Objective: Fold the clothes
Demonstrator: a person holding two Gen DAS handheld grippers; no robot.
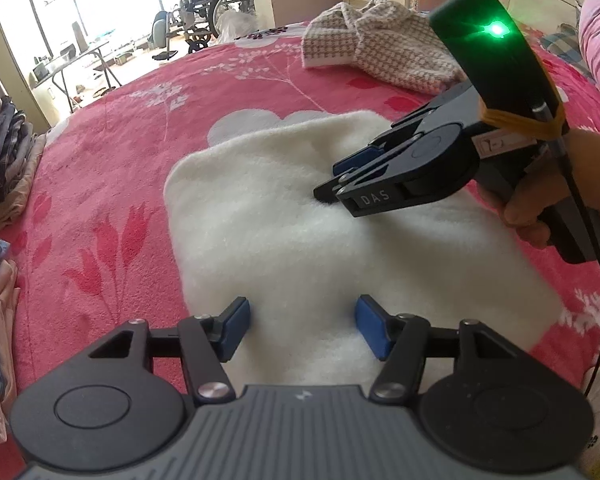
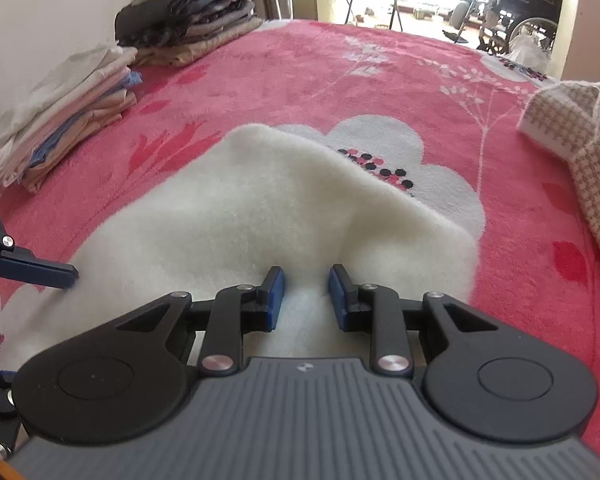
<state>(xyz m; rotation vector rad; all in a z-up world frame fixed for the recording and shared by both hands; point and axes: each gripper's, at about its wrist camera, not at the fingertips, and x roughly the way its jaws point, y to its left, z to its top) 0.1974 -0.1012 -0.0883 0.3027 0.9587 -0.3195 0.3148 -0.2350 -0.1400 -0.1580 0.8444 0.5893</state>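
hand-held gripper pinching fleece

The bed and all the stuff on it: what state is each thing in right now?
White fleece garment: lying partly folded, one flap raised.
Left gripper: open over the fleece.
Right gripper: pinching a ridge of fleece.
Houndstooth garment: crumpled, unfolded.
Light clothes stack: folded.
Dark clothes stack: folded.

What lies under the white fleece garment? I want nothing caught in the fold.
The white fleece garment lies on the pink floral blanket, partly covering a white flower print. Anything else beneath it is hidden.
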